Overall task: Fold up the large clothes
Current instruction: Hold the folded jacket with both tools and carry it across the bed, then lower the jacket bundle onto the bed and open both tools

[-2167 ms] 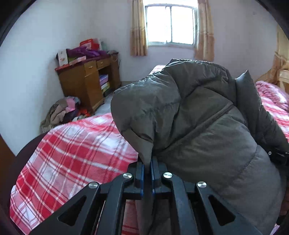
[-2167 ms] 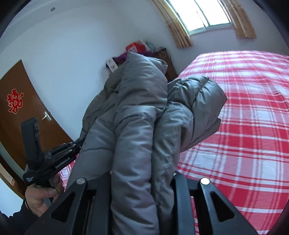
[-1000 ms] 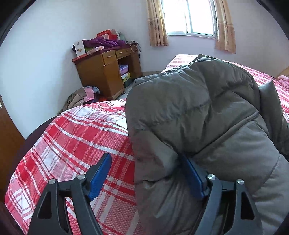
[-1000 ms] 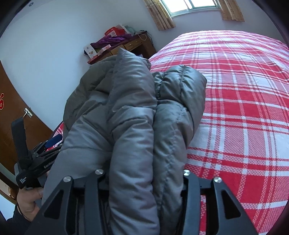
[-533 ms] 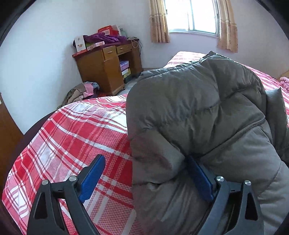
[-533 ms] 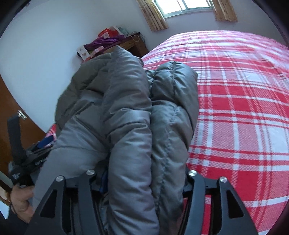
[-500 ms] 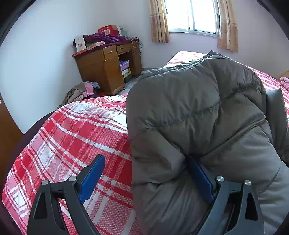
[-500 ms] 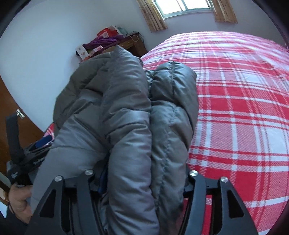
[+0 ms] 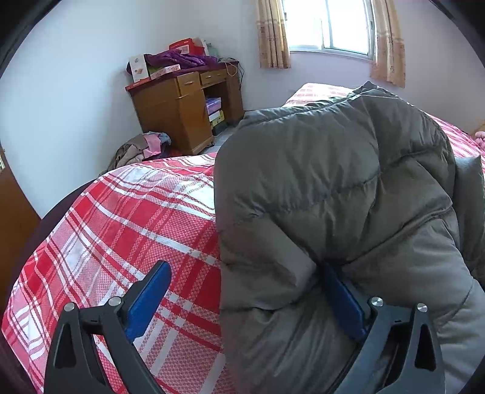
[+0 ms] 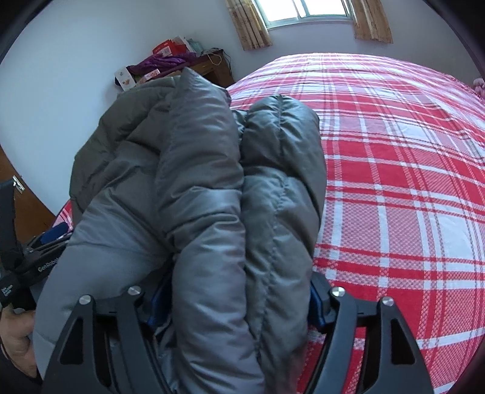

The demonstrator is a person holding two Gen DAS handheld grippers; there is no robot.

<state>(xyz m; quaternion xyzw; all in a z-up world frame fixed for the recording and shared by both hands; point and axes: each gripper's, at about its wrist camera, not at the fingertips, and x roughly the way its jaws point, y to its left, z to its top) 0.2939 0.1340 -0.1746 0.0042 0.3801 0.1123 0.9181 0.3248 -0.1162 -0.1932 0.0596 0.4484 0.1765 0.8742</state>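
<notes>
A bulky grey puffer jacket [image 9: 348, 197] lies bundled on the red plaid bed [image 9: 127, 218]. My left gripper [image 9: 245, 291] is open, its blue pads wide apart, with a fold of the jacket lying between them against the right pad. In the right wrist view the jacket [image 10: 212, 197] fills the middle, folded in thick layers. My right gripper [image 10: 233, 303] is open wide, with those layers lying between its jaws. The left gripper's body shows at the left edge [image 10: 27, 260].
A wooden desk [image 9: 185, 106] piled with boxes and purple cloth stands by the far wall. A heap of clothes [image 9: 142, 148] lies on the floor beside it. A curtained window [image 9: 330, 27] is behind. Bare bedspread [image 10: 409, 181] stretches to the right. A brown door [image 10: 27, 206] is at left.
My left gripper opened from a shut grip on the jacket edge. My right gripper spread wider. The jacket came down from hanging in the air onto the bed.
</notes>
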